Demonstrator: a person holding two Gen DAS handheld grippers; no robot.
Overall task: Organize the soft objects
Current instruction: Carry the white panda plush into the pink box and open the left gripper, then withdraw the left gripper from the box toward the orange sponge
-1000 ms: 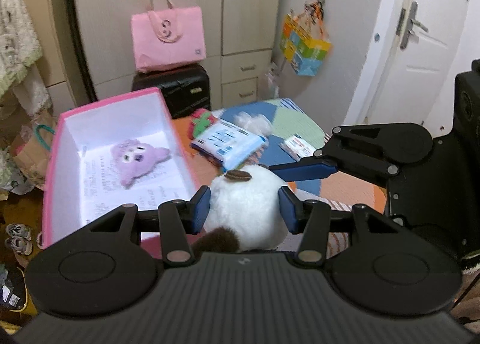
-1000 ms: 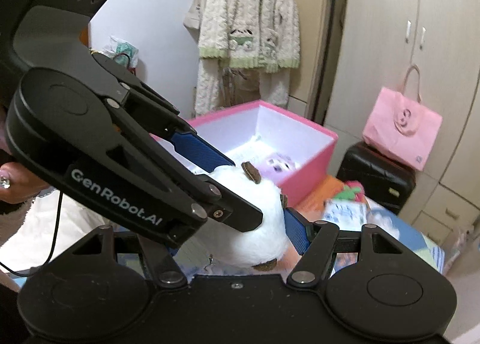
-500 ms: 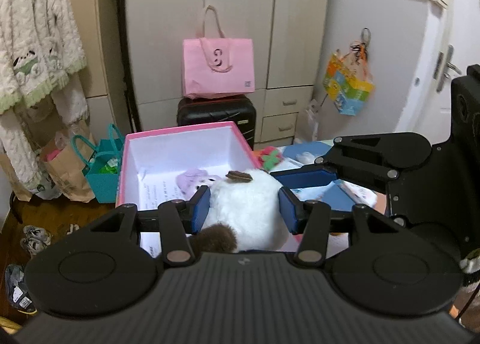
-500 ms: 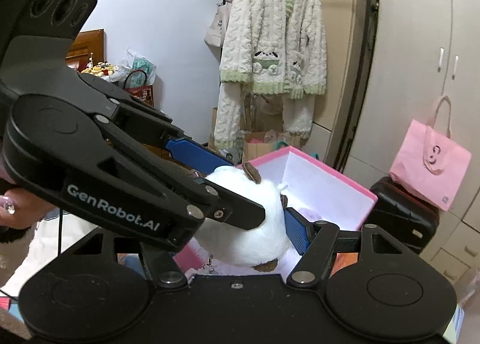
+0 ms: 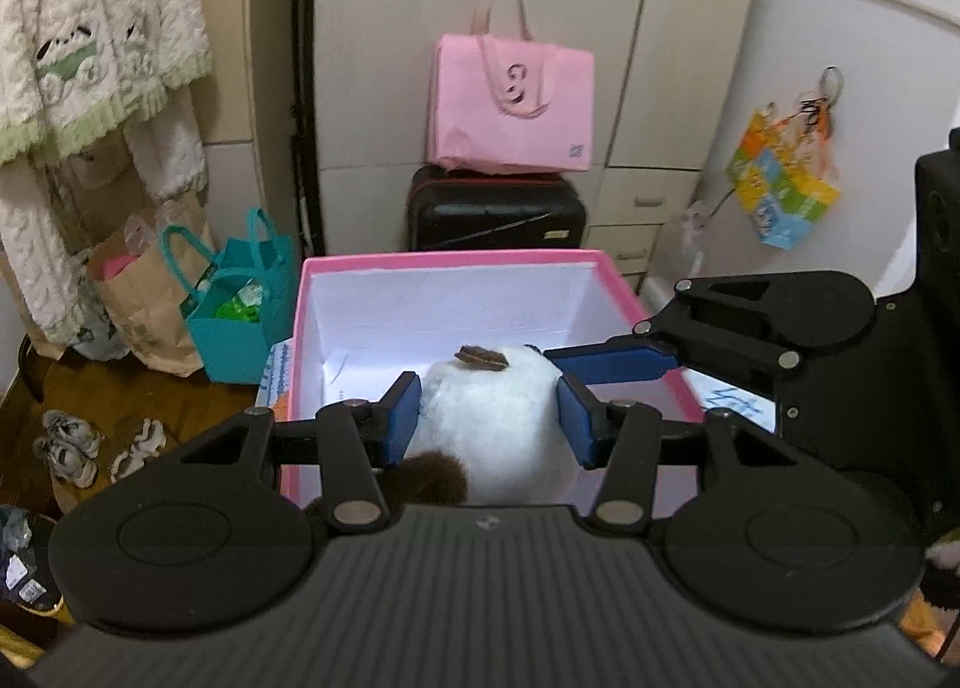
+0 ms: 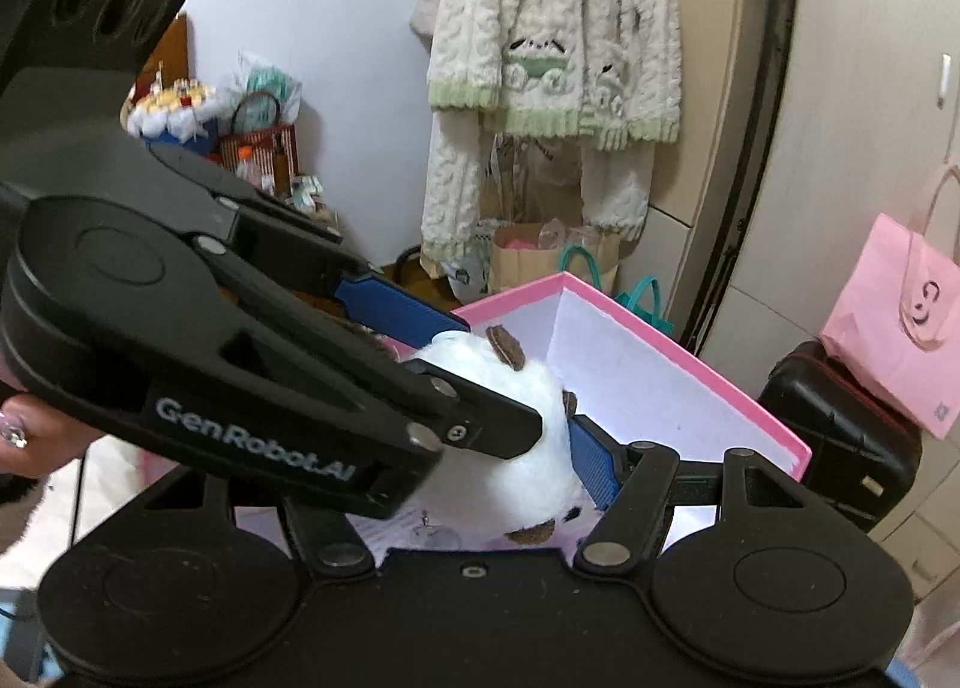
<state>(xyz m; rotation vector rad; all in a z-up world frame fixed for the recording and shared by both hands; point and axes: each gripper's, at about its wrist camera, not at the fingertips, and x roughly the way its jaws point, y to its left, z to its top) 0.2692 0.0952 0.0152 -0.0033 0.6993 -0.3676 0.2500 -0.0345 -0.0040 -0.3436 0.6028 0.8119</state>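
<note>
Over the pink box (image 5: pixel 456 263), white plush toy (image 5: pixel 489 424) clamped by left hand-held gripper (image 5: pixel 489 418) and right hand-held gripper (image 6: pixel 528 424), pads pressing its sides

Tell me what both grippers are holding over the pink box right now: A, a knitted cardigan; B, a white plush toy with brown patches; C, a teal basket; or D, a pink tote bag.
B: the left gripper and the right gripper both clamp the white plush toy above the pink box.
</note>
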